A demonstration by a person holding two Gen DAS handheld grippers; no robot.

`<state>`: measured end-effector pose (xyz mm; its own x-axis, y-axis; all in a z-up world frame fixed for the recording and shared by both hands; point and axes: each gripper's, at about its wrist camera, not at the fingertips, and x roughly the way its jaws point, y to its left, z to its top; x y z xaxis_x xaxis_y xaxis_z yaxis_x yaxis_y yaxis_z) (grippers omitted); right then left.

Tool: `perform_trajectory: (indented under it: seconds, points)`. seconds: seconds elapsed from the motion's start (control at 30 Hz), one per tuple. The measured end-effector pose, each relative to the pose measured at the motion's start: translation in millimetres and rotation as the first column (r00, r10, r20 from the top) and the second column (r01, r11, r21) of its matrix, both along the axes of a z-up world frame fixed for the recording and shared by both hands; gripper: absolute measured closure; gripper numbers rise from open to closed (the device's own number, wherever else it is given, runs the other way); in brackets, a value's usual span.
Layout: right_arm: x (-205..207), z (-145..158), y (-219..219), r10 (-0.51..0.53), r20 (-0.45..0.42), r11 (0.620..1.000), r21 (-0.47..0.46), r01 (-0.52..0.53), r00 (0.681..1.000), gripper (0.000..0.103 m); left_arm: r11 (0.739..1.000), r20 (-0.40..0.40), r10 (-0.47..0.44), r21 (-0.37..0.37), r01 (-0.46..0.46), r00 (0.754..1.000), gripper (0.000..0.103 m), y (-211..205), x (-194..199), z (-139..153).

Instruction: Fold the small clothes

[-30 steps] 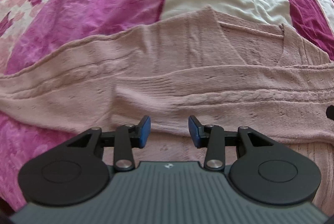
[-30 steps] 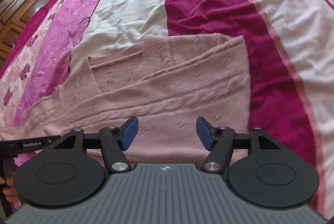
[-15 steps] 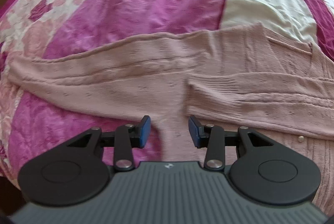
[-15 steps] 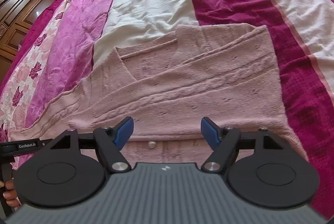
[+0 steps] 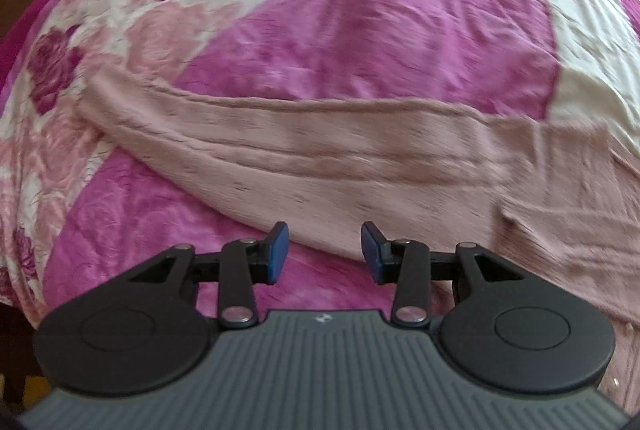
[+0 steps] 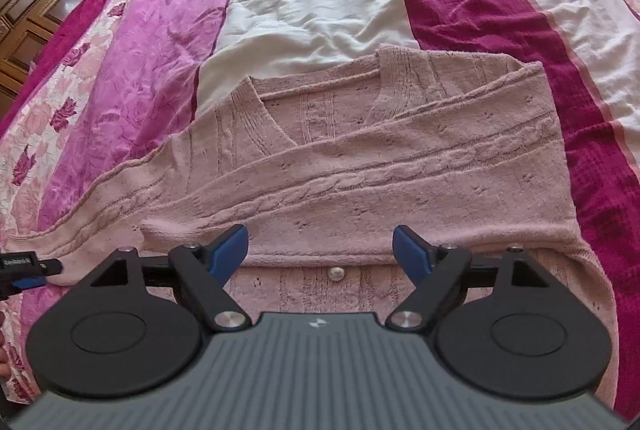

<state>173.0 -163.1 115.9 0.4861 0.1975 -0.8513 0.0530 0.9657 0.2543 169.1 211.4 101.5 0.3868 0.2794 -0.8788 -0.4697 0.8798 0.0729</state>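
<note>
Pink cable-knit cardigan (image 6: 360, 165) lies spread on the striped bed cover (image 6: 312, 1), one sleeve already folded across its chest, the other sleeve (image 5: 280, 149) stretched out flat to my left over the magenta and floral stripes. I have the left hand-held gripper (image 5: 324, 250) hanging released over the near edge of that outstretched sleeve, grasping nothing. The right hand-held gripper (image 6: 320, 254) is likewise spread wide and empty, poised above the button placket, where one small button (image 6: 335, 273) shows between its fingers.

My reading is that the loose sleeve comes next, and this is where things could slip. The knit looks soft and stretchy; a pinch that catches only the top layer, or only the edge, would likely let the sleeve sag and drag instead of folding over cleanly. Pulling it across could also tug the body and disturb the sleeve already laid down, since nothing is pinning the cardigan. The left view is smeared with motion, so I cannot tell exactly where the cuff ends, and a misjudged grab there may bunch the fabric.
</note>
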Motion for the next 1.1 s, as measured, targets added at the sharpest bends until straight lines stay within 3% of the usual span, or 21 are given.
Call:
perform_trajectory:
  seconds: [0.5,0.67,0.83,1.03,1.1]
  points:
    - [-35,-15,50,-0.036,-0.06,0.994,-0.105,0.03,0.998,0.018,0.978,0.05,0.208,-0.034,-0.207,0.977,0.061,135,-6,-32]
    - [-43,-14,64,0.0,-0.066,0.992,-0.127,-0.008,0.998,0.018,0.955,0.071,0.277,-0.134,-0.267,0.958,0.061,166,-6,-45]
    - [-44,-23,66,0.041,-0.076,0.989,-0.142,-0.051,0.996,0.018,0.927,0.112,0.341,-0.202,-0.315,0.933,0.052,174,-8,-56]
    - [-51,-21,58,0.019,-0.069,0.987,-0.155,-0.03,0.997,0.018,0.93,0.106,0.346,-0.168,-0.326,0.932,0.049,163,-4,-57]
    - [-53,-21,55,0.022,-0.072,0.987,-0.156,-0.033,0.997,0.018,0.92,0.113,0.372,-0.178,-0.349,0.921,0.049,155,-11,-50]
